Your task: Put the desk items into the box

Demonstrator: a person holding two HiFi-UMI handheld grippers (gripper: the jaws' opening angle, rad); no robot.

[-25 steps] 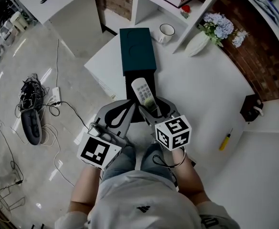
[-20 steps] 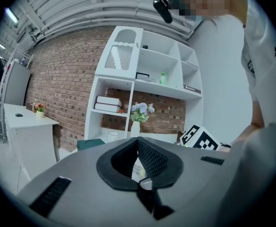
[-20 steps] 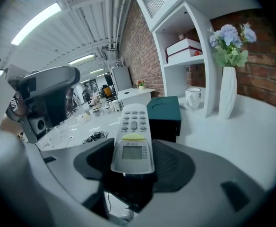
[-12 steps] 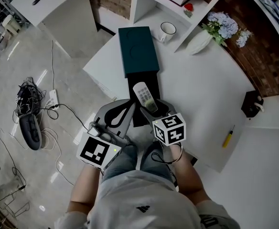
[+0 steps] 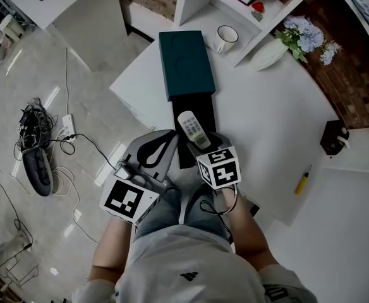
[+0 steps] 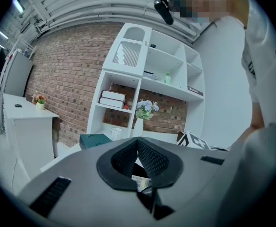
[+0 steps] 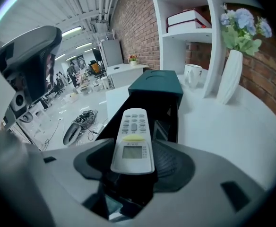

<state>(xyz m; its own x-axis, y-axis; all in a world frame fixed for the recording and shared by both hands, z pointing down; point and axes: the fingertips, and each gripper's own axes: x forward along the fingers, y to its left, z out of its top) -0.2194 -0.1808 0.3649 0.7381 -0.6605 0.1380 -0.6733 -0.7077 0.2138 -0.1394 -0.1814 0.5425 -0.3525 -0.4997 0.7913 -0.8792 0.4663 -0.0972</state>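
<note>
One remote [image 5: 193, 130] only, mid-frame, over the black tray [image 5: 200, 103] pulled out of the teal box [image 5: 186, 65].
Clamped lengthwise in right claw [image 5: 203, 145], buttons up, probably for laying flat inside; left claw [image 5: 162, 149] pressed together, empty, lower left, out of the way.

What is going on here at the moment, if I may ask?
A person is packing desk items with two hand-held grippers. The right gripper has its jaws shut on a white remote control, pointing it at the open black end of the teal box. The left gripper is shut and empty. A yellow screwdriver lies on the desk.
</note>
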